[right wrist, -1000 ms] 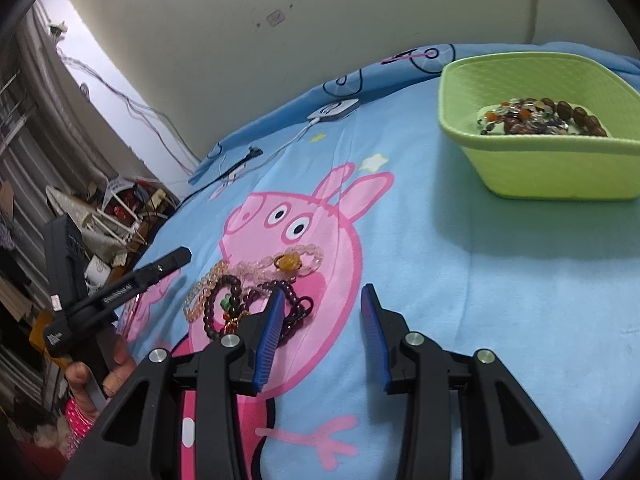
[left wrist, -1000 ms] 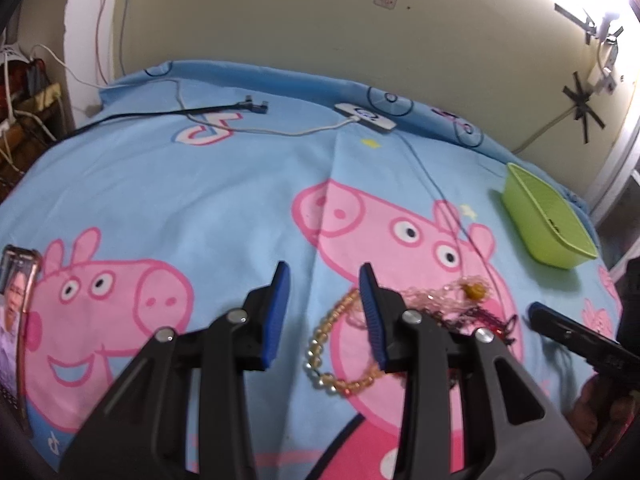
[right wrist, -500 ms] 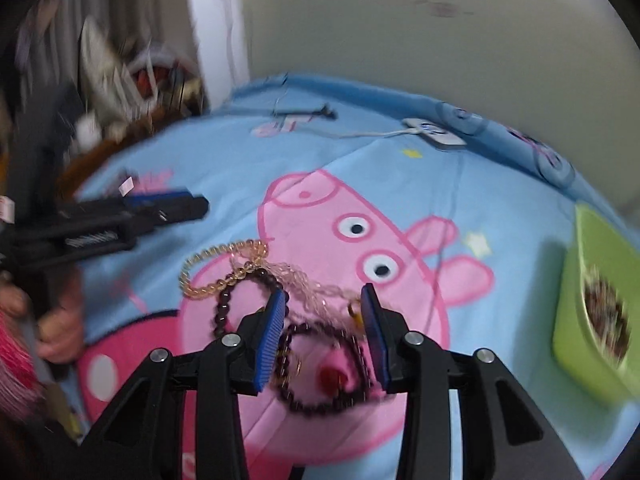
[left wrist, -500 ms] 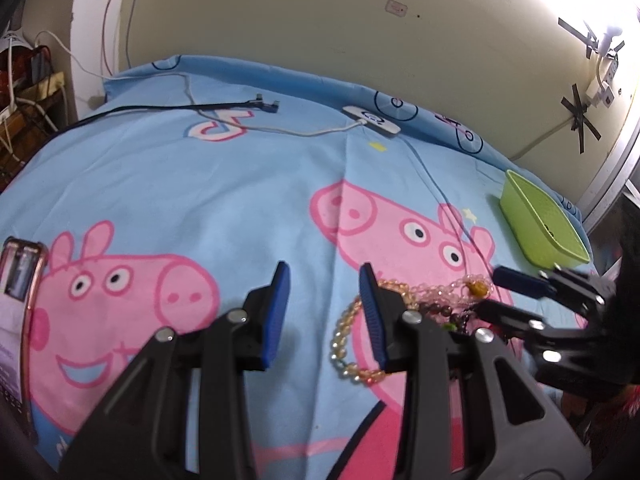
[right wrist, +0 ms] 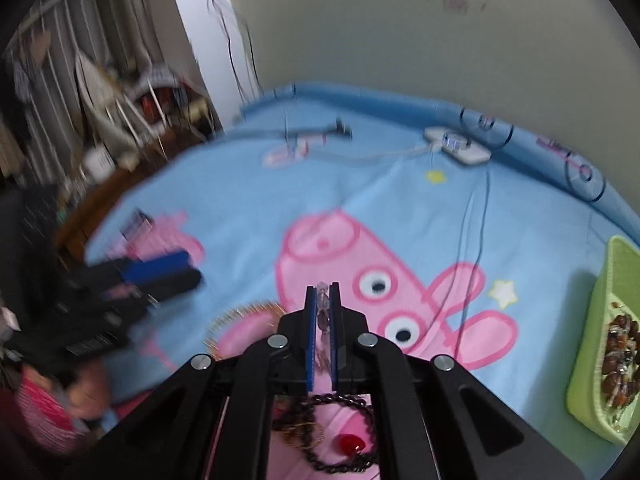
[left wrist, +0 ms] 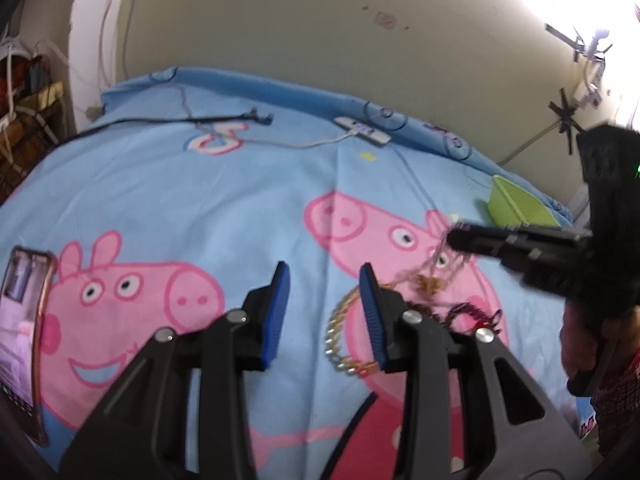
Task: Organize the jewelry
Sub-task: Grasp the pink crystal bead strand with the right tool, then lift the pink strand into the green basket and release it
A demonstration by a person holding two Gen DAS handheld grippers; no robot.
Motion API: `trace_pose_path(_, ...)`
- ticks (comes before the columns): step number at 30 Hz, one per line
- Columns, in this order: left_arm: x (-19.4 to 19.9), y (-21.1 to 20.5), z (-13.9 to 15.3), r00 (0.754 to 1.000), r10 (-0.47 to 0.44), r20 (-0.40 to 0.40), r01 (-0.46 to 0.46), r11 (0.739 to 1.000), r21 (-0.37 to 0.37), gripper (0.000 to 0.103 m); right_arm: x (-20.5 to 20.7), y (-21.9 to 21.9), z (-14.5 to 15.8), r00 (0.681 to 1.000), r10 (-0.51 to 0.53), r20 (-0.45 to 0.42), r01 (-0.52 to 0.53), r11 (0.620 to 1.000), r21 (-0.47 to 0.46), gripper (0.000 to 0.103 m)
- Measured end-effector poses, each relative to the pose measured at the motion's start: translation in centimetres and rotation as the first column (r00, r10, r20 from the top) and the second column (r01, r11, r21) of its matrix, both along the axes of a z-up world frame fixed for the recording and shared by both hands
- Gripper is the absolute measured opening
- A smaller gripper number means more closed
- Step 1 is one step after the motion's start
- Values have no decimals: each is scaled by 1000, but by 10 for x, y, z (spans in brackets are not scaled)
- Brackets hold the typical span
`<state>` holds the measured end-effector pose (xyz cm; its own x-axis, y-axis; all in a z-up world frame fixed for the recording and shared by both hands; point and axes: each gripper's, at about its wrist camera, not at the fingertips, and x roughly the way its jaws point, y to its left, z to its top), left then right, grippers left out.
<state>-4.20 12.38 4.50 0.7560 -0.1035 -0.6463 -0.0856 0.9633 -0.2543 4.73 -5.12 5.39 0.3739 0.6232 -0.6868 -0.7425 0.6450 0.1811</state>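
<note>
My right gripper is clenched on the pink bead strand; left gripper opening, nothing between. Lift slowly so the dark bracelet drops free, then swing to the green basket at three o'clock.

A bedroom in a home. A bed spread with a blue cartoon-pig sheet stands against a plain painted wall. On the bed, near the wall, lie a white charger and a black cable. Left of the bed, cluttered shelves and hanging wires. A phone lies at the bed's left edge.
</note>
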Motion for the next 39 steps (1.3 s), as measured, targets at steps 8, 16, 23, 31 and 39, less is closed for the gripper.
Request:
trace_pose_path(8,4,-49,32,983,-157,97,151,986,66,56,-23,-21,56,996,-16,89,6,993,114,0)
trace_pose_path(16,31,-100,38,956,-281,86,266,951,156,50,-39,-55,99,989,-57,137,24,972,235,0)
trace_pose_path(23,62,-116,72,935,-343,92,331,936,120,5,-38,-96,131,974,-137,181,75,946,315,0)
trace_pose_path(31,90,-153,136,894,-413,175,402,911,94,5,-22,-155,149,946,-256,197,167,910,379,0)
trace_pose_path(39,131,-224,128,855,-506,110,507,862,21,5,4,-221,117,916,-384,113,316,867,386,0)
